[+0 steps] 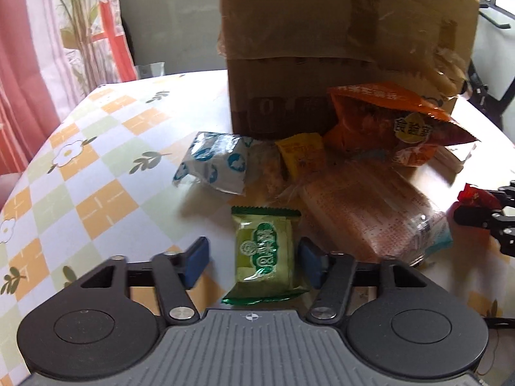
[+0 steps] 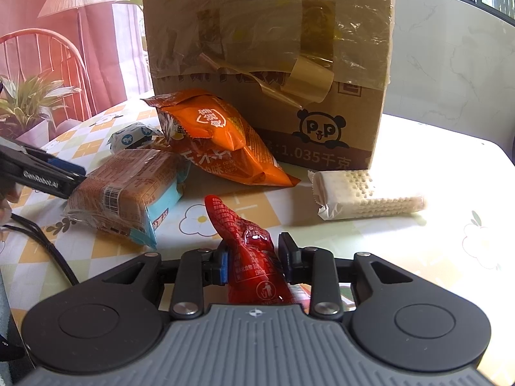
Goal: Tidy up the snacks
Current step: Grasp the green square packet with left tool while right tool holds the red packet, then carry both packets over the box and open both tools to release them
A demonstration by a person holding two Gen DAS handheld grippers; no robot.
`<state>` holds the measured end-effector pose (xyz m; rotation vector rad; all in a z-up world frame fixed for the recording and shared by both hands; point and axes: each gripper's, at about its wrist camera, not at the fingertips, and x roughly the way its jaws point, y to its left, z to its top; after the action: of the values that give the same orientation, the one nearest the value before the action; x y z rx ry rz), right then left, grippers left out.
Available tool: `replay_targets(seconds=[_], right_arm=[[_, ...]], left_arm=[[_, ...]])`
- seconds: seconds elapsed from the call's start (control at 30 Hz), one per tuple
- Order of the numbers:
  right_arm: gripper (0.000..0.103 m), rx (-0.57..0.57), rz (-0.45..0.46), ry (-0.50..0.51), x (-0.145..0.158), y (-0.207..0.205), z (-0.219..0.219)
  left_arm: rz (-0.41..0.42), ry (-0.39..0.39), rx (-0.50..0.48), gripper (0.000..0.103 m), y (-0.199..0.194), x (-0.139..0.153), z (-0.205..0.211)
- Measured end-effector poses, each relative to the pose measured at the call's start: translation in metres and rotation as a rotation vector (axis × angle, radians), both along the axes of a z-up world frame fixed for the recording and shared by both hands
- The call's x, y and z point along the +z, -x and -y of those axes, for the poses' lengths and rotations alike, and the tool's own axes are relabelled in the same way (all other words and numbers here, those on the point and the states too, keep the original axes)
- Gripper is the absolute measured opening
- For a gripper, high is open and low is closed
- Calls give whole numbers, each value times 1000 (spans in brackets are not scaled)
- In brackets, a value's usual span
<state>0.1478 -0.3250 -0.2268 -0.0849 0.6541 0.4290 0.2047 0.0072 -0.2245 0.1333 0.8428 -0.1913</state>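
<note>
The snacks lie heaped against the front of the cardboard box (image 2: 267,64), probably so they can be lifted into it one by one. On the desk (image 1: 106,167), the orange chip bag (image 2: 222,141) leans on the box at twelve o'clock, the wrapped cake (image 2: 128,193) at ten. The left hand-held gripper (image 1: 254,257) stands wide, straddling the green pastry packet (image 1: 265,254); its right pad looks to touch it, the left stands apart. The right hand-held gripper (image 2: 254,257) is narrowed onto the red sachet (image 2: 254,257), pinching its waist.
</note>
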Motion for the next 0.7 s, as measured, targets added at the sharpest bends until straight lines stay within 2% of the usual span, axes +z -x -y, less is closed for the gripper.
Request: replay_targets(seconds=[0.03, 0.13, 0.2, 0.5, 0.7], right_arm=[[37, 7, -1, -2, 0, 0, 0], [47, 38, -5, -2, 0, -1, -1], [47, 41, -5, -4, 0, -1, -1], [47, 40, 10, -12, 1, 3, 0], [47, 30, 17, 40, 9, 8, -1]], left_arm=[[2, 12, -6, 40, 2, 1, 0], [16, -17, 23, 40, 6, -1, -1], [14, 19, 49, 40, 11, -2, -6], [11, 66, 87, 40, 20, -2, -18], [7, 84, 86, 40, 22, -2, -20]])
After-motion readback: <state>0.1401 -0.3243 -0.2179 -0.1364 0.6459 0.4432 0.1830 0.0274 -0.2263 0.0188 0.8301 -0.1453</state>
